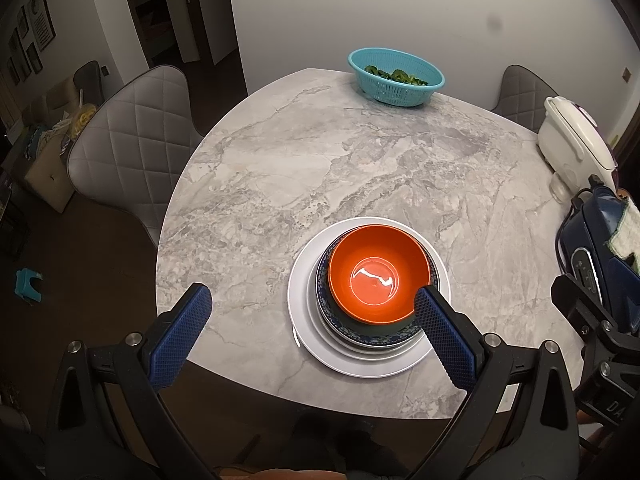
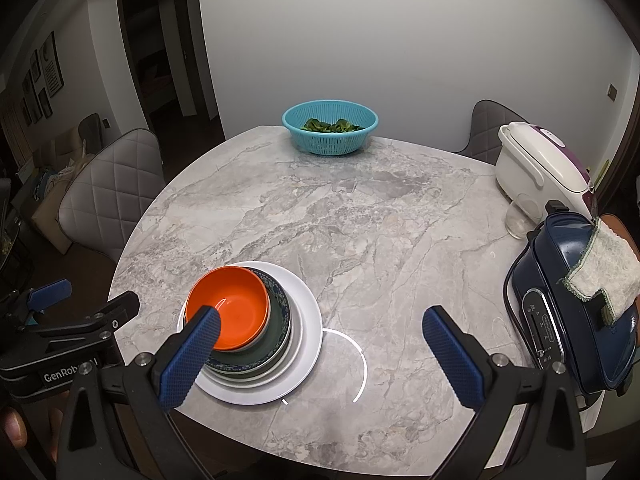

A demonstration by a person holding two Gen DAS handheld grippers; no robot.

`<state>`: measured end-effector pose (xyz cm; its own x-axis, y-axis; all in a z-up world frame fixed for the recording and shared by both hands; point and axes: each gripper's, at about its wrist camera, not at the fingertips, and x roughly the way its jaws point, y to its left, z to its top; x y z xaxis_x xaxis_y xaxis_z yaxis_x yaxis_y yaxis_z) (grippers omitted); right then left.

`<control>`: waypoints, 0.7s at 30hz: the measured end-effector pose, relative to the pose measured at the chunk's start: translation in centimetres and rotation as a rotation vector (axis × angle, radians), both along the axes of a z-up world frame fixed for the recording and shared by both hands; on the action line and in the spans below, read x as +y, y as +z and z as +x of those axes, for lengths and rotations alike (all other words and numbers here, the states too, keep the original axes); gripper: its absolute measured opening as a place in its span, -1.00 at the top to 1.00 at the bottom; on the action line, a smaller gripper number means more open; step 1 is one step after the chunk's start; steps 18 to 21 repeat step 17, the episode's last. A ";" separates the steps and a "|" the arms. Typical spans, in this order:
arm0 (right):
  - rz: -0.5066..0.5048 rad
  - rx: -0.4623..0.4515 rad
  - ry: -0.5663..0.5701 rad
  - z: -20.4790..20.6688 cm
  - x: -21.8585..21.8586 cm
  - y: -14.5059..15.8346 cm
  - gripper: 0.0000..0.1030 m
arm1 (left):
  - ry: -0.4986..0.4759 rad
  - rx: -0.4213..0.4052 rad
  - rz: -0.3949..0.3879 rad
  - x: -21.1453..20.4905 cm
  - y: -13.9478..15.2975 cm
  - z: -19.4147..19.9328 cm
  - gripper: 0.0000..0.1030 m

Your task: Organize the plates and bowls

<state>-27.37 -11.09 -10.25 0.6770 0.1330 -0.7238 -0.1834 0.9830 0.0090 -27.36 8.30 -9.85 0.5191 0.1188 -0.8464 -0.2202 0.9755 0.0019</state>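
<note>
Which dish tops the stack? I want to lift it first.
The orange bowl, nested inside the dark patterned bowl, above the white plates.

Both views are lit dimly and evenly by indoor light from above. A bright curved glare is thrown inside the orange bowl (image 1: 378,276), and an arc of reflected light is seen on the marble table (image 2: 362,364) in the right wrist view. The doorway and room at left are left in deep shadow. Strong fisheye bending is shown toward the edges, with black vignetted corners. A faint smudge is seen on the wall (image 1: 494,23). Focus is held sharp centrally.
</note>
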 end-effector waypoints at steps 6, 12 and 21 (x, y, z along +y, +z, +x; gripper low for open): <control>0.000 0.001 0.001 0.1 0.0 0.0 -1.00 | -0.002 -0.001 0.001 0.1 0.0 0.1 -0.99; 0.009 0.011 0.004 -0.2 -0.1 -0.4 -1.00 | -0.004 -0.033 0.019 -0.1 0.3 0.1 -0.99; 0.008 0.012 0.006 -0.1 -0.2 -0.6 -1.00 | -0.009 -0.041 0.024 -0.1 0.5 -0.1 -0.99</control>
